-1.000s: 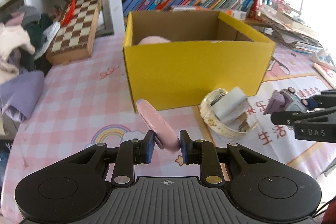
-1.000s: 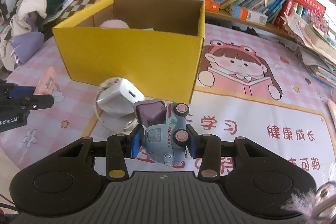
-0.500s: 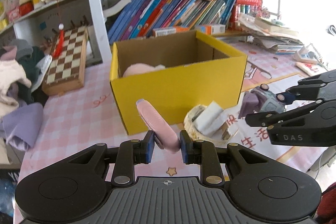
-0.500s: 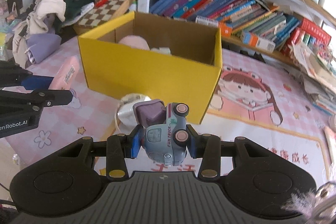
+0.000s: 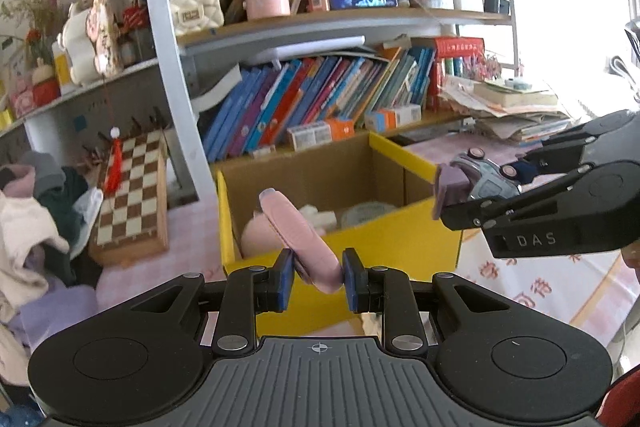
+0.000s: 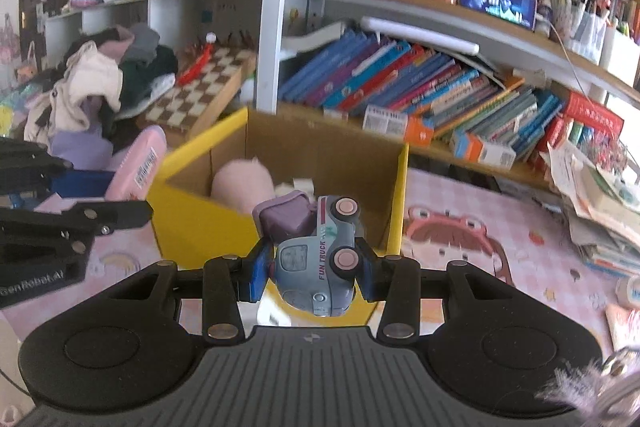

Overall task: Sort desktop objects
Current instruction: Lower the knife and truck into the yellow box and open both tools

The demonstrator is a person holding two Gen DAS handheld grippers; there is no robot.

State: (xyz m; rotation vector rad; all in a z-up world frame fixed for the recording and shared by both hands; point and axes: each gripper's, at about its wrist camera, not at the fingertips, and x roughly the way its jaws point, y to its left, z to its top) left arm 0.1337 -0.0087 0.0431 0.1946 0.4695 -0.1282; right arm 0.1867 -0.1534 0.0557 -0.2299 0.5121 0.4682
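Note:
My left gripper [image 5: 318, 277] is shut on a flat pink case [image 5: 298, 233] and holds it up in front of the open yellow cardboard box [image 5: 400, 243]. My right gripper [image 6: 310, 273] is shut on a blue-grey toy truck [image 6: 316, 263] with a purple load, raised near the box's front wall [image 6: 200, 223]. The truck [image 5: 476, 179] and right gripper show at right in the left wrist view. The pink case [image 6: 138, 165] shows at left in the right wrist view. A pink plush [image 6: 240, 183] and white items lie in the box.
A bookshelf with leaning books [image 5: 320, 103] stands behind the box. A chessboard [image 5: 132, 195] leans at the left by a pile of clothes [image 5: 28, 227]. Stacked papers [image 6: 600, 211] lie at right on the pink cartoon mat [image 6: 452, 239].
Both grippers have risen with their objects and come closer to the box. Its inside now shows, and the white round item on the table has dropped out of view.

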